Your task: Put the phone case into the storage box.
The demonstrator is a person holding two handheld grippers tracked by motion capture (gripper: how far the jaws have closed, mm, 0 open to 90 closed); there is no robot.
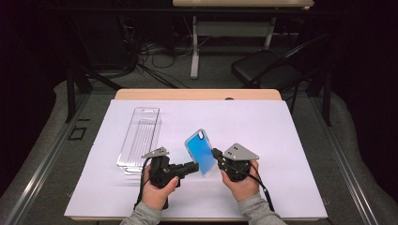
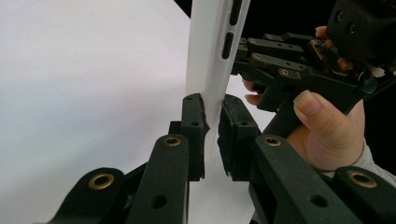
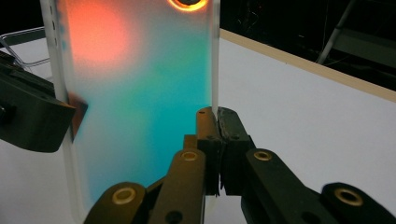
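Note:
A translucent blue phone case [image 1: 201, 151] is held upright above the white sheet, between the two grippers. My left gripper [image 1: 194, 166] is shut on the case's lower left edge. In the left gripper view its pads [image 2: 194, 122] pinch the whitish side wall of the case [image 2: 212, 56]. My right gripper [image 1: 215, 153] is shut on the opposite edge. The right gripper view shows the case [image 3: 140, 93] glowing teal and orange, with the gripper [image 3: 217, 126] clamped on its right rim. The left gripper's jaw [image 3: 32, 116] grips the far rim.
A clear plastic box [image 1: 140, 137] lies on the white sheet [image 1: 281, 140], left of the grippers. The wooden table edge [image 1: 197, 93] runs along the back. A black chair [image 1: 267, 68] and cables sit on the floor beyond.

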